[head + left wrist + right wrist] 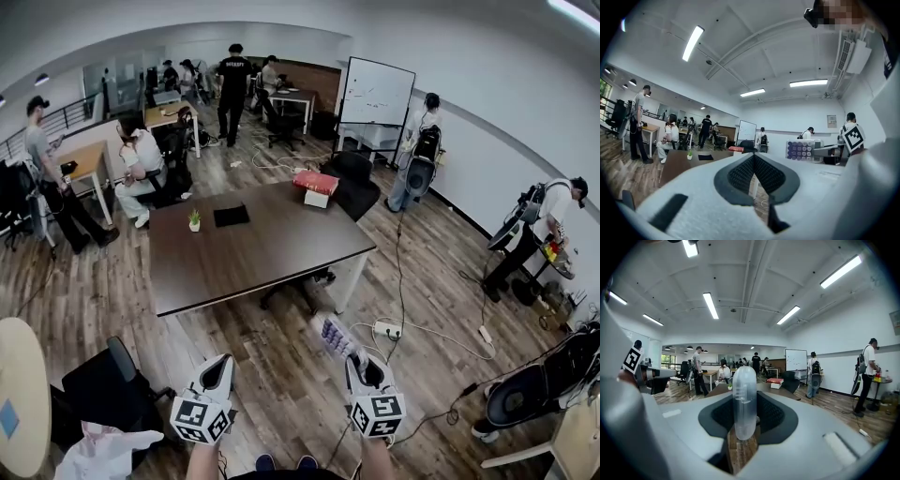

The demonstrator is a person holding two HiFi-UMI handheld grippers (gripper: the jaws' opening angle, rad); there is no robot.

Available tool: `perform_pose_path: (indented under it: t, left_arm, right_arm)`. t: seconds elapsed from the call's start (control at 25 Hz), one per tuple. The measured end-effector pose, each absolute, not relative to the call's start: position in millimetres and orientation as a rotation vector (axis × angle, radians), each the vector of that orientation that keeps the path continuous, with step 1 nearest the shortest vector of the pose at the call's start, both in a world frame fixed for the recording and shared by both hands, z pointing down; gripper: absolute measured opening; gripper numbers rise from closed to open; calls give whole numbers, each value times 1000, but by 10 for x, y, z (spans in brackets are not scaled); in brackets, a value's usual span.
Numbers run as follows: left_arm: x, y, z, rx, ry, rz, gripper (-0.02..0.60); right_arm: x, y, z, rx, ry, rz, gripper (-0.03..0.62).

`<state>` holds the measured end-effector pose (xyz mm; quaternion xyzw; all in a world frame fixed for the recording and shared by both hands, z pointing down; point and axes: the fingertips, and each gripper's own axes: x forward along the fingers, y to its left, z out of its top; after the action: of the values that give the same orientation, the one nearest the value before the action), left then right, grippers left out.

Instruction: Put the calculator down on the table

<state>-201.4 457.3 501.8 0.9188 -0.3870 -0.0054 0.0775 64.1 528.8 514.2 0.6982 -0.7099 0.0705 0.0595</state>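
Note:
The calculator (335, 337), white with purple keys, sticks forward and to the left out of my right gripper (356, 364), which is shut on it above the wooden floor. In the right gripper view the calculator (744, 385) stands edge-on, pinched between the dark pads. The left gripper view shows its keys at the right, calculator (802, 151). My left gripper (220, 366) is beside it to the left, shut and empty, with its pads (740, 174) meeting. The dark brown table (262, 258) lies ahead, a good step beyond both grippers.
On the table stand a small potted plant (194, 220), a black pad (231, 216) and a red book on a white box (316, 184). A power strip (387, 329) with cables lies on the floor at right. A black chair (108, 384) is at left. Several people stand around.

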Motion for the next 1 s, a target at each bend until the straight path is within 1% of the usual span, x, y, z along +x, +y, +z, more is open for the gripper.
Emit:
perform_pose_path:
  t: [0.32,0.56,0.8,1.0]
  left_arm:
    - [-2189,4486,5102,2754,-1113,-4,-5]
    - [-2286,4264,5168,2739,-1102,-3,-5]
    - [-2153,3941,5225,2727,-1099,-2,-5]
    - [-1992,3420,5293,2732,-1106,-4,-5]
  right_arm:
    - [359,5270,5221,2116,-2124,212,115]
    - [263,5031,5221,2115,-2116,199,116]
    - [417,4665,5280,2121,-2109,210,115]
    - [583,4093,5368,2116,-2121,198,115]
